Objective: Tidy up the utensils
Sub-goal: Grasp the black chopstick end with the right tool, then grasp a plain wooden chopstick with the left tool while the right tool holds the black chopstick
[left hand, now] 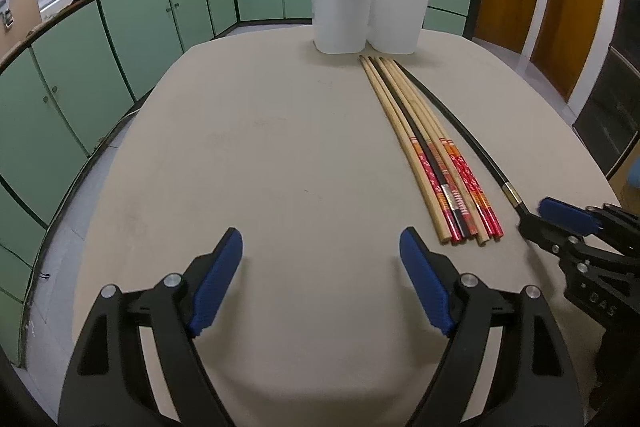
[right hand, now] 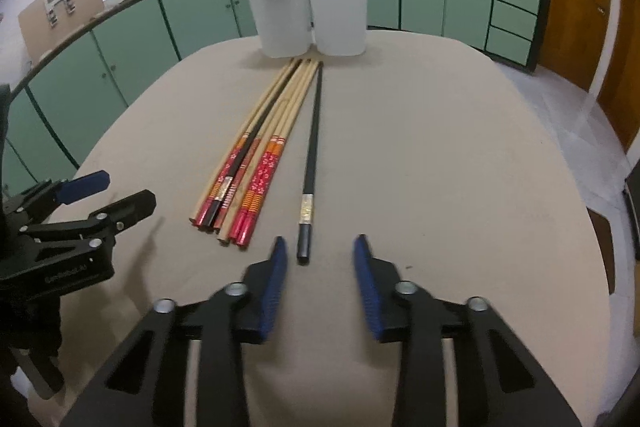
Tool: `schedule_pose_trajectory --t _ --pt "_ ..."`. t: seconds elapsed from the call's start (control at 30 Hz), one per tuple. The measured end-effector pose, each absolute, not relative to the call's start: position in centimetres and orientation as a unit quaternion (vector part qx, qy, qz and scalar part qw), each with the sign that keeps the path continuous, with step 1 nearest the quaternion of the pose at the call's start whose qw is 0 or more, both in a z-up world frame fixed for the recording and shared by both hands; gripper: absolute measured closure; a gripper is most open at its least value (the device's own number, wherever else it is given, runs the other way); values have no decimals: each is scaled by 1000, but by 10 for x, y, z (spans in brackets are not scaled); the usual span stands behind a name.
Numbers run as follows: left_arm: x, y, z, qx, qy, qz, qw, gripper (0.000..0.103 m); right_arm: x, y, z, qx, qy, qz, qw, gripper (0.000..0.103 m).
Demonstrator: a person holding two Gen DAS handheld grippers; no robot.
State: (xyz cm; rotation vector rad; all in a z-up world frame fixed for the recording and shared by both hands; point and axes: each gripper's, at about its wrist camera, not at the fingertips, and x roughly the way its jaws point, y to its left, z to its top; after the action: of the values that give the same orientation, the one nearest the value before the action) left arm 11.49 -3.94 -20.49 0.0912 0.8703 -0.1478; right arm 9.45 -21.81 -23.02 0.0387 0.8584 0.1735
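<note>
Showing the left gripper point(left hand: 320, 247) slack and wide over the bare tan table point(left hand: 240, 147), nothing between its pads. In left wrist view, a bundle of chopsticks point(left hand: 424, 147) to the right of that gripper: wooden with red patterned handles, one black among them, tips pointing far toward two white containers point(left hand: 368, 7) standing side by side at the far table edge. Lone black chopstick point(left hand: 452, 119) just right of the bundle, flat on the table, its near end running behind a finger of the right gripper point(left hand: 538, 217); contact not readable from this side. Settled only by right wrist view: right gripper's pads apart and slightly blurred, the lone chopstick's near end lying at the fingertips, nearer the left pad, not clamped, not lifted. Also from that side: left gripper at the left edge, near the bundle's handle ends but not touching. Something dark poking above the left container's rim, too small to identify.
</note>
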Motion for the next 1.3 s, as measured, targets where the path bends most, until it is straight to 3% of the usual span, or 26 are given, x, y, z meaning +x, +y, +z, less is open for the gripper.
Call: schedule_pose_trajectory --t 0.03,0.1,0.5,1.0,1.1,1.3 --pt "115 -41 -205 44 421 -72 903 24 96 -216 -230 18 414 91 905 90" --pt "116 -43 -204 45 421 -75 903 24 97 -214 -231 17 415 101 904 96" --pt "125 -77 -211 65 426 -103 897 23 96 -227 -232 29 414 84 906 96" --pt "127 -54 -214 40 443 -71 893 18 94 -228 -231 33 415 85 905 96" --pt "129 -60 -215 45 444 -72 892 25 96 -229 -231 36 416 87 904 96" --pt "130 -66 -213 52 435 -88 895 57 97 -232 -232 52 418 94 902 96"
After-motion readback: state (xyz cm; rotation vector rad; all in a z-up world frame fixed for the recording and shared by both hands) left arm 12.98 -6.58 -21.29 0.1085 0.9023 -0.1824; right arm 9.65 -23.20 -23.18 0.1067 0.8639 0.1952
